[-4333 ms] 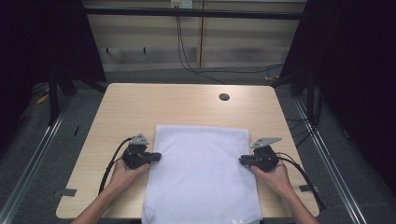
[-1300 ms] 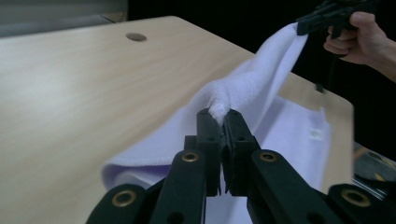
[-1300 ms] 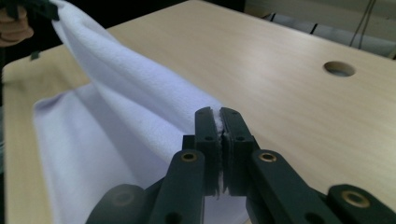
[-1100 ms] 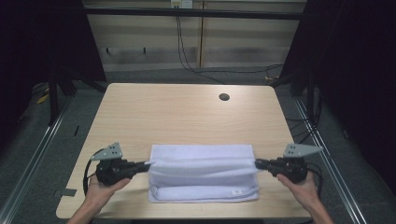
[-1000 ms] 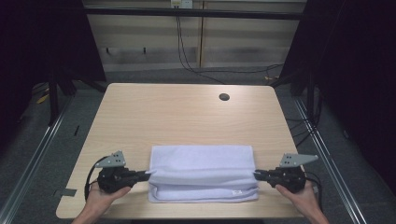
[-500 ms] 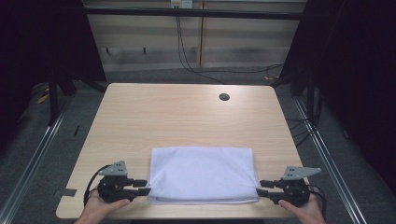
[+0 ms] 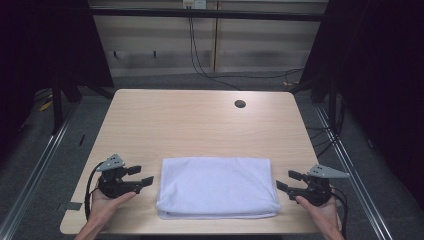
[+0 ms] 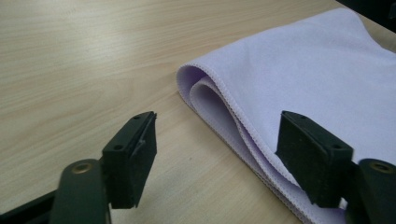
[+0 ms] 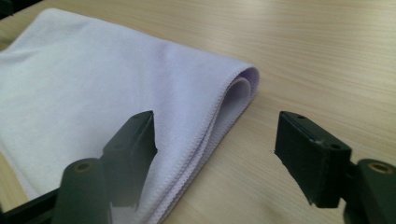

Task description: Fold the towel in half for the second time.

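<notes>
Since the earliest frame, where the cloth lay spread as one tall sheet with a gripper at each side edge, it has been doubled over toward the person and now lies as a low, wide rectangle near the front edge of the table [image 7: 200, 115]. Both grippers have drawn outward off it, and their jaws have just been opening. At the left, the left gripper [image 7: 141, 175] rests in the person's hand just beside the cloth's left end; in the left gripper view its jaws stand wide with bare wood between them, one pad overlapping the hem in the picture but not pressing it. In the middle, the white towel [image 7: 217, 186] sits flat, its fold line at the far side and its stacked hems toward the person, the layers lying fairly even at both ends. At the right, the right gripper [image 7: 289, 180] is likewise spread wide and empty, just off the towel's right end. By my judgement one fold is finished and released; what may remain is a second fold, end to end, for which neither gripper has yet taken a corner.
</notes>
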